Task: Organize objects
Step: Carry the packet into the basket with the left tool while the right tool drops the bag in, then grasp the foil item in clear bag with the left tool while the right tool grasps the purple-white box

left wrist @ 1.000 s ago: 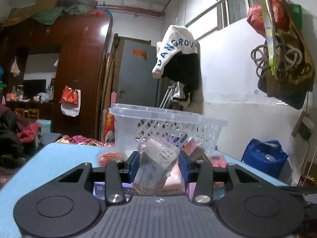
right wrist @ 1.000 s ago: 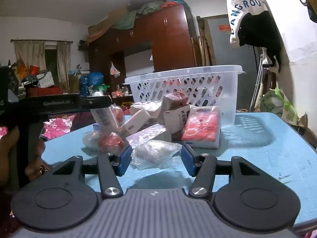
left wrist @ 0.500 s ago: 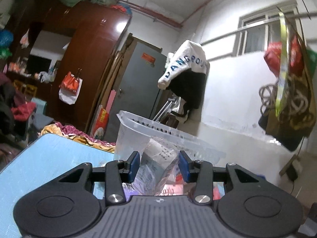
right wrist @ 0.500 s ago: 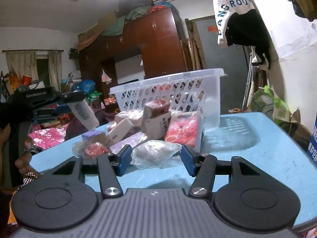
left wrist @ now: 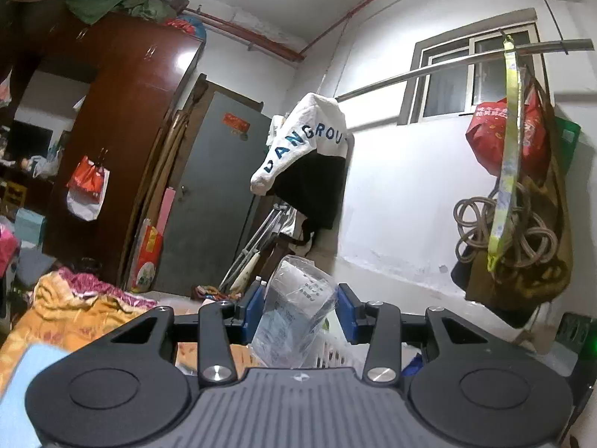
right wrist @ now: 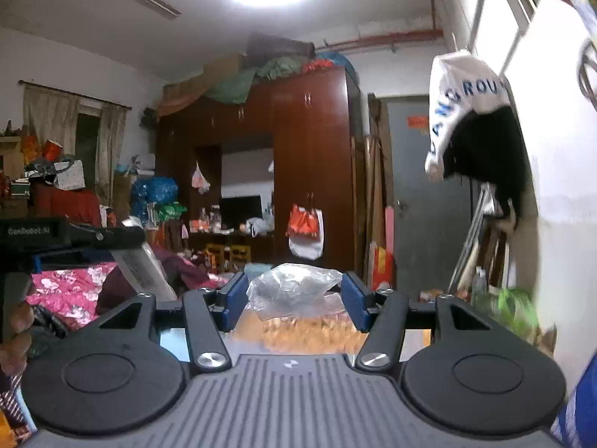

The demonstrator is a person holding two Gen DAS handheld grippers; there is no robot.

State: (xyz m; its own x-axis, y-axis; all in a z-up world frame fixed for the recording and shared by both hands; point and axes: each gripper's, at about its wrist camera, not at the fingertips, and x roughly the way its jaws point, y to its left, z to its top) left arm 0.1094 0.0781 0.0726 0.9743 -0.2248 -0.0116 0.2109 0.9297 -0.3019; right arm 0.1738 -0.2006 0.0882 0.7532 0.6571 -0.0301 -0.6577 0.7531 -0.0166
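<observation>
My left gripper (left wrist: 298, 311) is shut on a clear plastic packet with a white printed label (left wrist: 294, 310) and holds it high in the air. A strip of the white lattice basket (left wrist: 335, 354) shows just below the packet. My right gripper (right wrist: 294, 300) is shut on a crumpled clear plastic bag (right wrist: 294, 287), lifted off the table. The left gripper with its packet also shows in the right wrist view (right wrist: 138, 265), at the left, held by a hand.
A brown wardrobe (right wrist: 309, 156) and a grey door (left wrist: 212, 201) stand behind. A white and black jacket (left wrist: 309, 164) hangs on a wall rail. Bags and coiled rope (left wrist: 511, 231) hang on the right wall. A corner of the blue table (left wrist: 22, 369) shows low left.
Both grippers rose and tilted upward with their loads. The table and pile of packets dropped out of view; the basket sank to a strip under the left packet.
</observation>
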